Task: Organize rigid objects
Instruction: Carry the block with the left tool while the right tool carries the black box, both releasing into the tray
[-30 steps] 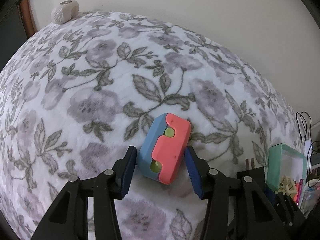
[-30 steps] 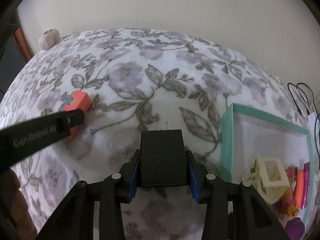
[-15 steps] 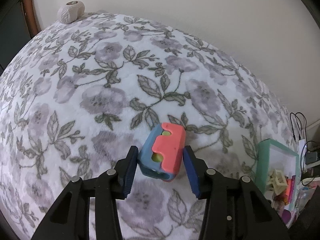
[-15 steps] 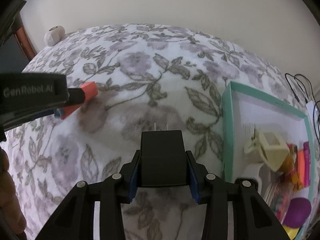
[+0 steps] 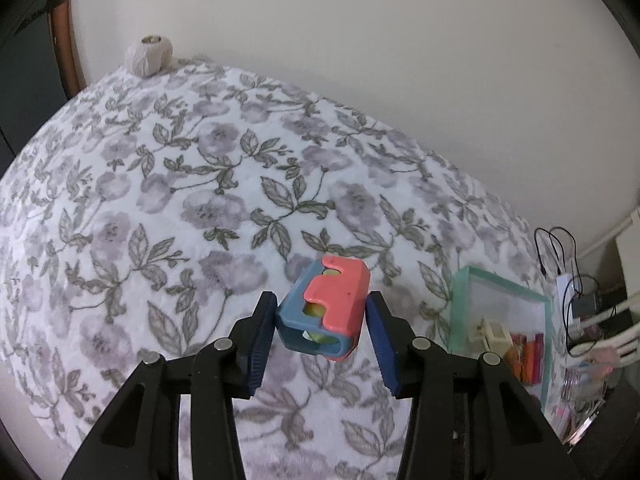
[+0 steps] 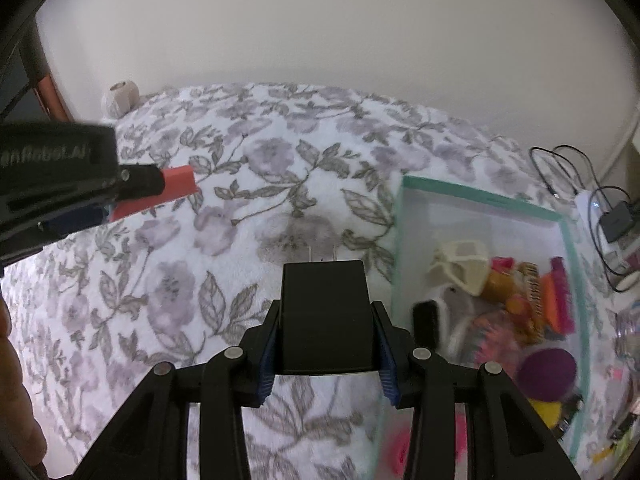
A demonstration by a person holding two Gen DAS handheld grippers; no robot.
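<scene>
Tongs first: your left tongs (image 5: 322, 326) grip the coral and blue block (image 5: 326, 312) between both pads, lifted clear of the floral bedspread (image 5: 200, 208). Your right tongs (image 6: 324, 344) are clamped on the black plug adapter (image 6: 324, 316), prongs pointing to twelve o'clock. From the right wrist view, the teal-rimmed box (image 6: 404, 240) sits at three o'clock of the adapter, just beside it, already crowded with small toys, and your left tongs show at ten o'clock. A ball of yarn (image 5: 149, 56) rests at the bedspread's far edge, at eleven o'clock. Black cables (image 6: 568, 176) lie beyond the box.
</scene>
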